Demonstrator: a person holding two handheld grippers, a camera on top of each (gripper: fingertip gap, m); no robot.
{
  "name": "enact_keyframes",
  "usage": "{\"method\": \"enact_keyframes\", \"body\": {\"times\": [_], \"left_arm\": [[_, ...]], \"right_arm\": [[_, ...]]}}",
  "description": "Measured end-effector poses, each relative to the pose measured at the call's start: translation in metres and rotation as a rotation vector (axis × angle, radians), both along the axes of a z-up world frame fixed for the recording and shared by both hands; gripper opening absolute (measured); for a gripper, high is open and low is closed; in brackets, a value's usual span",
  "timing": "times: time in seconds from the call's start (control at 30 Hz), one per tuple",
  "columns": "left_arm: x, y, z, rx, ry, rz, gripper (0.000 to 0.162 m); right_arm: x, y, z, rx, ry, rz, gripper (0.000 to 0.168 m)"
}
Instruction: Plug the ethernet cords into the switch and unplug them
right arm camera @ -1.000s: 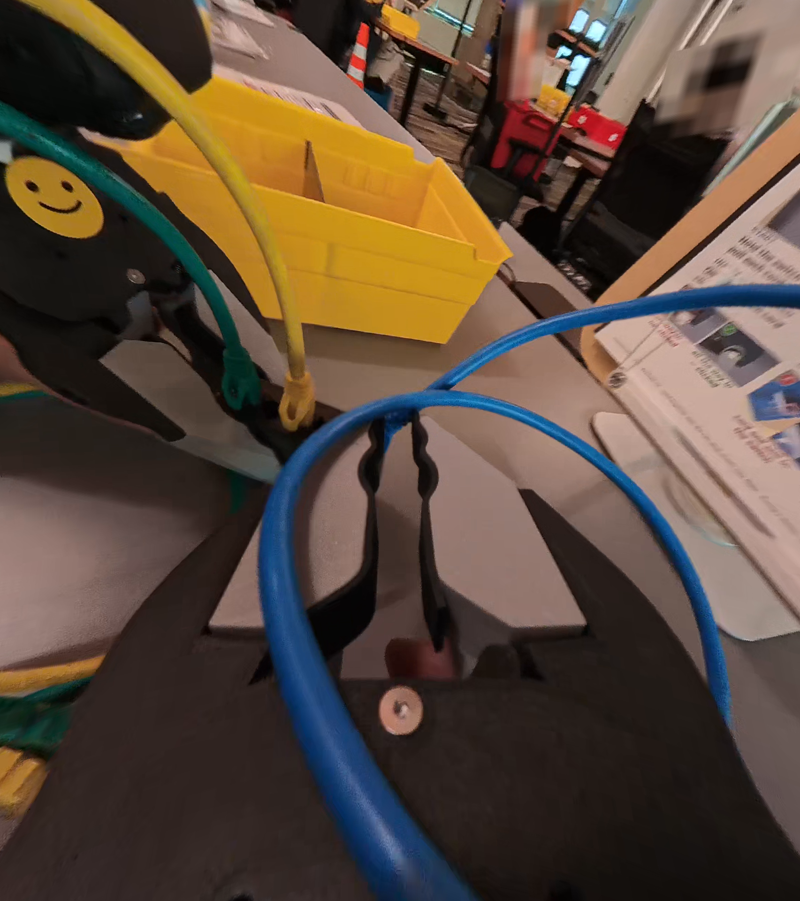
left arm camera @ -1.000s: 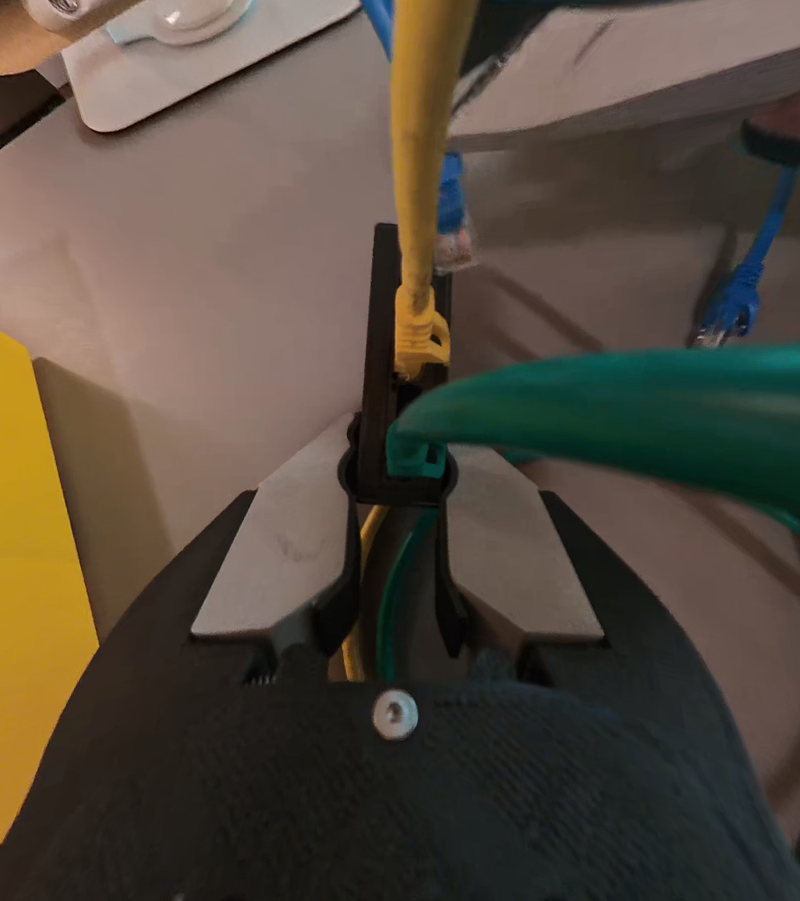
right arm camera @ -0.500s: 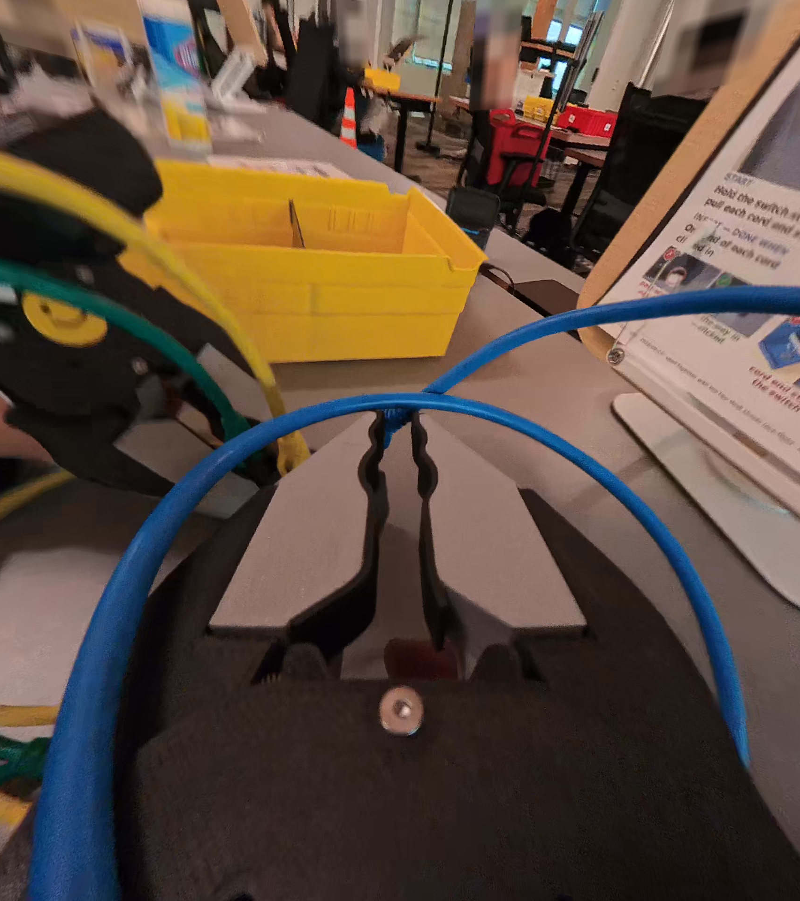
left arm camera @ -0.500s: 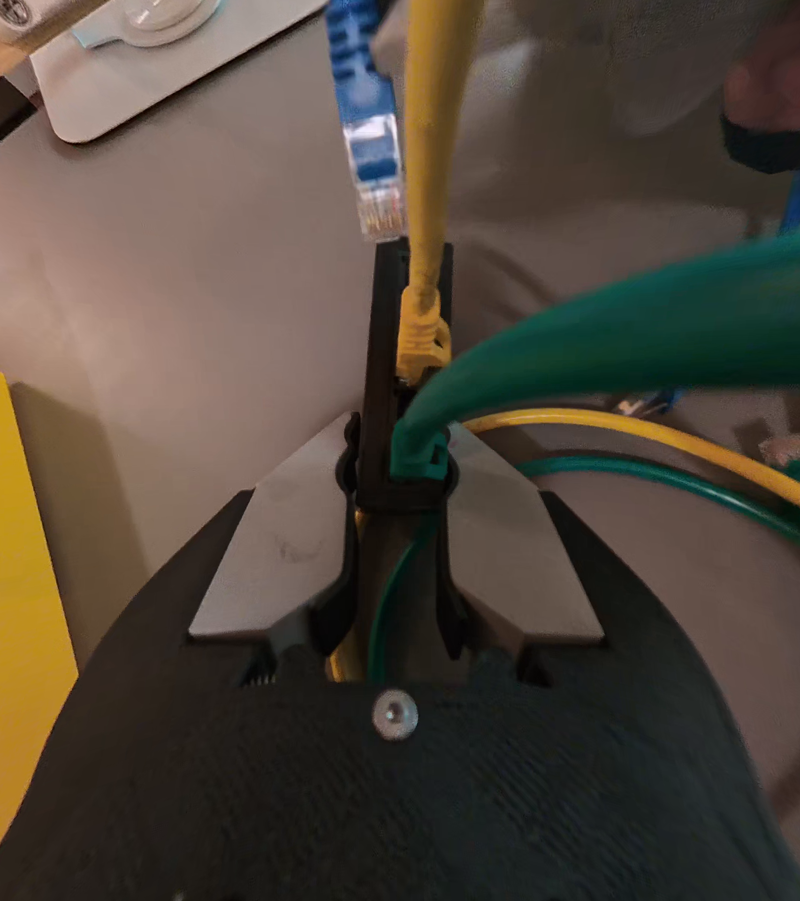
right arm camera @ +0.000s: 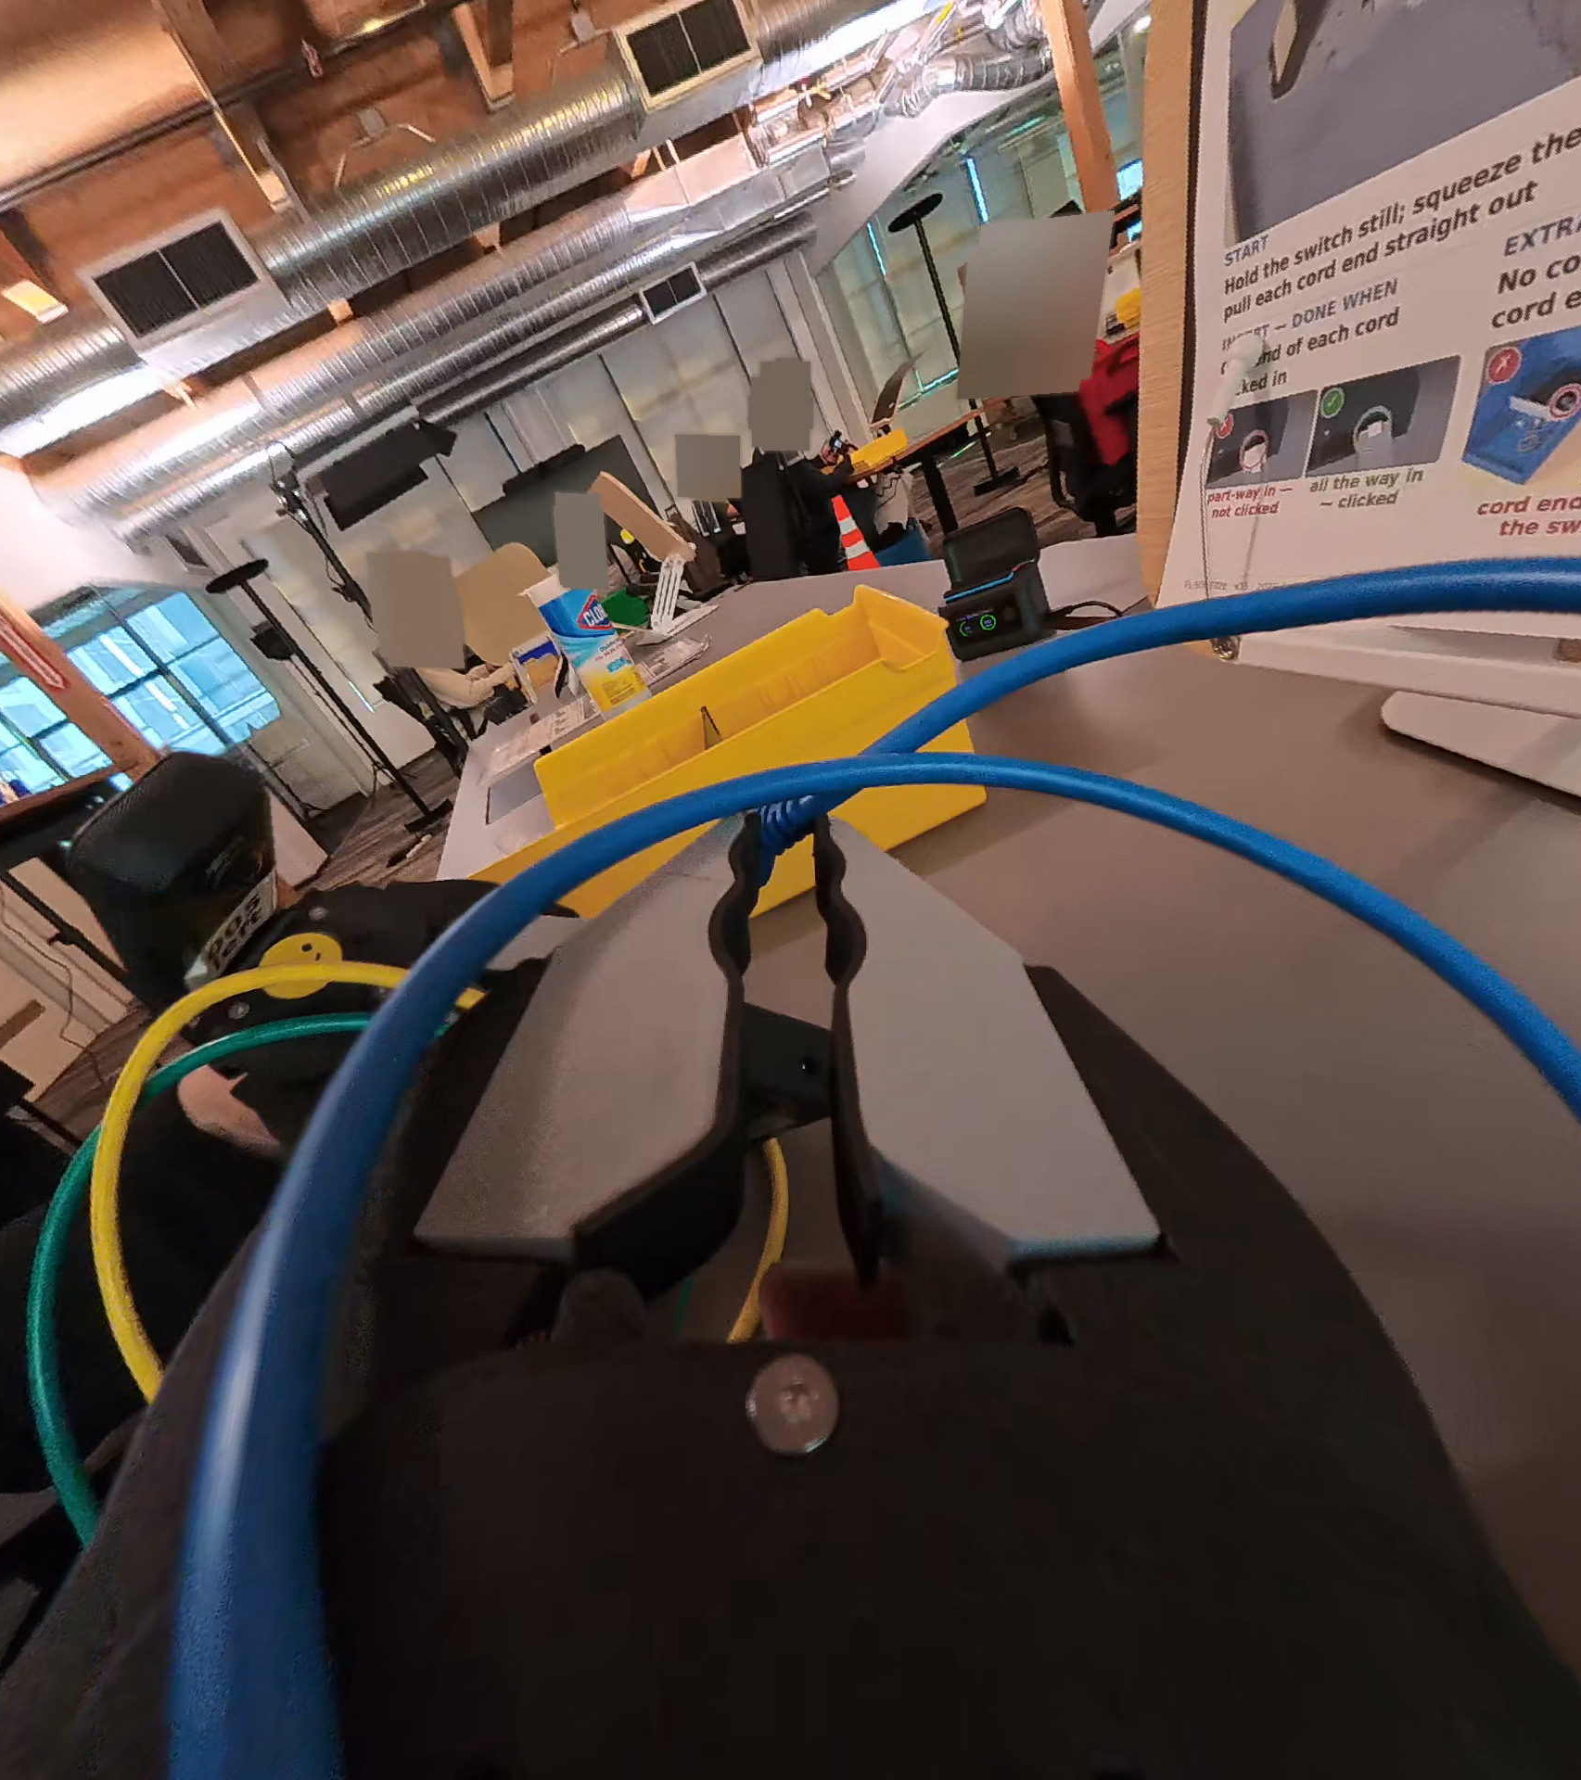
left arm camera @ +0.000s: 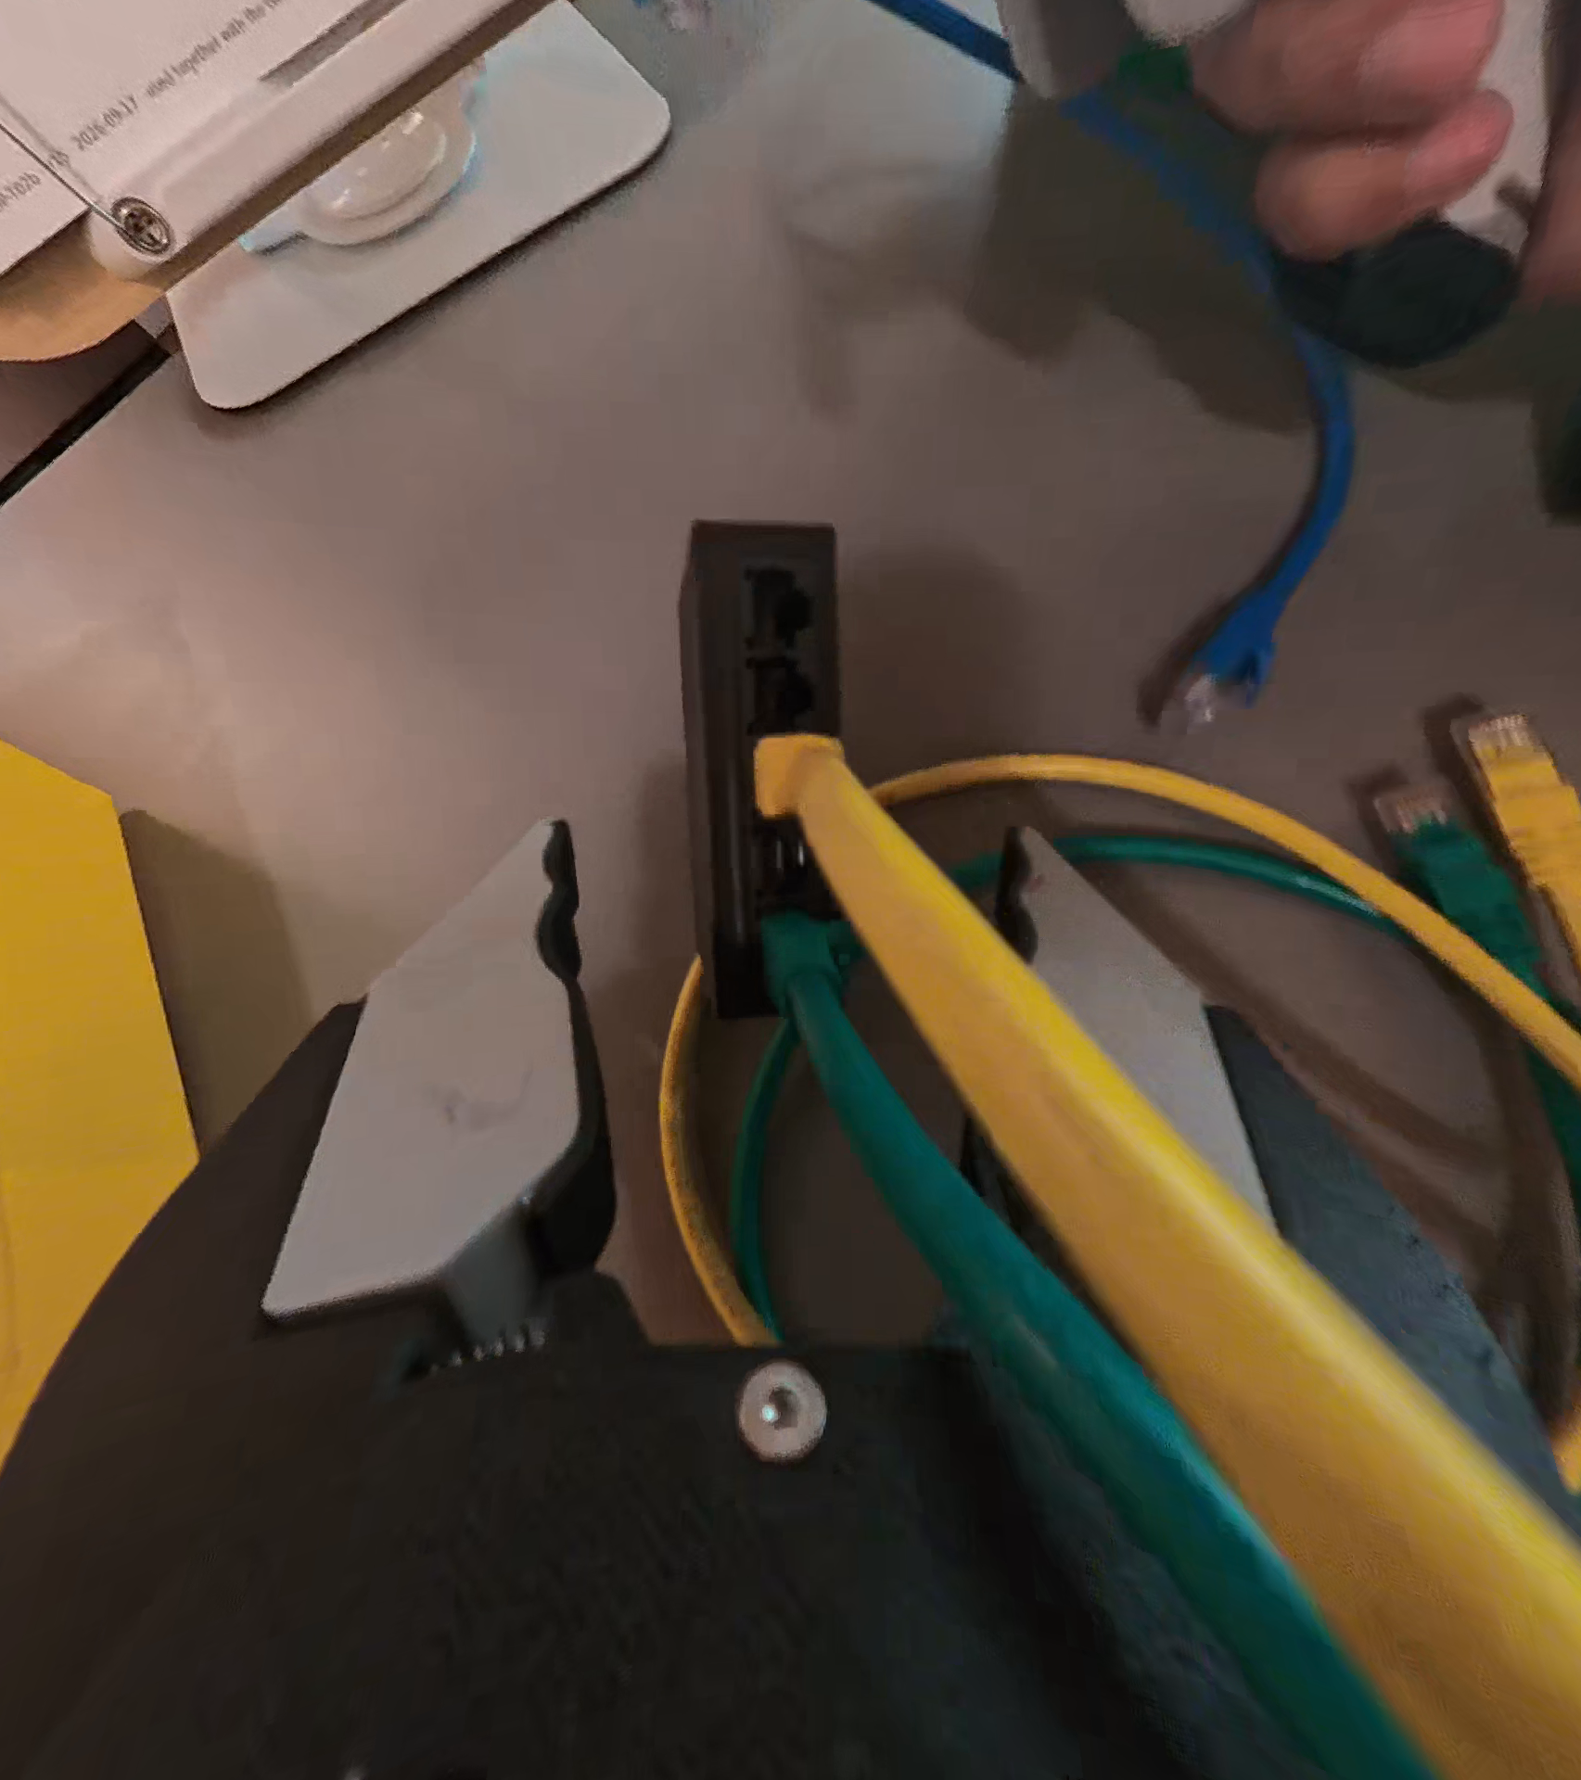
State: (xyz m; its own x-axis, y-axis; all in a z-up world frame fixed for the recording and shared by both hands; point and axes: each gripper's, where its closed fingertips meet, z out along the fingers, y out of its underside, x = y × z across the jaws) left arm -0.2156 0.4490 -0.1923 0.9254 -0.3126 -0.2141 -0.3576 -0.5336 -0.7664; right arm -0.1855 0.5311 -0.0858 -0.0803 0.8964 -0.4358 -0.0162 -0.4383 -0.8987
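On the grey worktop (left arm camera: 439, 597) the black switch (left arm camera: 748, 771) stands free between the left gripper's (left arm camera: 786, 867) wide jaws; the right gripper (right arm camera: 781, 848) pinches the blue ethernet cord (right arm camera: 1104, 799). Best regrip the switch before inserting.

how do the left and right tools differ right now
The left tool is open, its fingers standing either side of the black switch; the right tool is shut on the blue cord. The left points down at the table, the right looks out level across the room. Both have grey fingers on black bodies.
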Motion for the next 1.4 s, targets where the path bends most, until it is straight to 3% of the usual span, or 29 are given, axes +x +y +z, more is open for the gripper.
{"method": "enact_keyframes", "body": {"times": [0.17,0.3,0.43,0.57,0.7,0.83,0.9,1.0,1.1,1.33,1.4], "left_arm": [[-0.02,-0.022,-0.009,-0.027,0.202,0.039,0.084],[-0.061,-0.042,0.001,0.0,0.41,0.199,0.081],[-0.088,-0.05,0.037,0.086,0.521,0.303,0.077],[-0.097,-0.034,0.088,0.209,0.467,0.357,0.068],[-0.065,0.009,0.127,0.311,0.368,0.227,0.073],[-0.007,0.05,0.119,0.292,0.303,-0.051,0.093],[0.008,0.062,0.104,0.271,0.319,-0.129,0.089],[-0.006,0.074,0.088,0.222,0.341,-0.086,0.085],[0.009,0.073,0.071,0.131,0.163,-0.18,0.107],[0.018,0.082,0.069,0.145,0.069,-0.217,0.109],[0.006,0.093,0.079,0.229,0.054,-0.139,0.091]], "right_arm": [[0.0,-0.002,0.001,-0.011,0.005,0.015,0.01],[0.0,-0.003,0.003,-0.025,0.018,0.028,0.01],[0.001,-0.006,0.006,-0.055,0.041,0.053,0.01],[0.001,-0.007,0.007,-0.065,0.048,0.065,0.011],[0.001,-0.009,0.009,-0.088,0.065,0.084,0.01],[0.001,-0.002,0.005,-0.098,0.043,0.052,0.011],[0.002,0.004,0.001,-0.112,0.027,0.02,0.008],[0.005,0.018,-0.007,-0.097,-0.02,-0.058,0.007],[0.007,0.024,-0.007,-0.098,-0.024,-0.083,0.007],[0.008,0.028,-0.009,-0.135,-0.017,-0.095,0.007],[0.009,0.03,-0.008,-0.138,-0.01,-0.099,0.007]]}}
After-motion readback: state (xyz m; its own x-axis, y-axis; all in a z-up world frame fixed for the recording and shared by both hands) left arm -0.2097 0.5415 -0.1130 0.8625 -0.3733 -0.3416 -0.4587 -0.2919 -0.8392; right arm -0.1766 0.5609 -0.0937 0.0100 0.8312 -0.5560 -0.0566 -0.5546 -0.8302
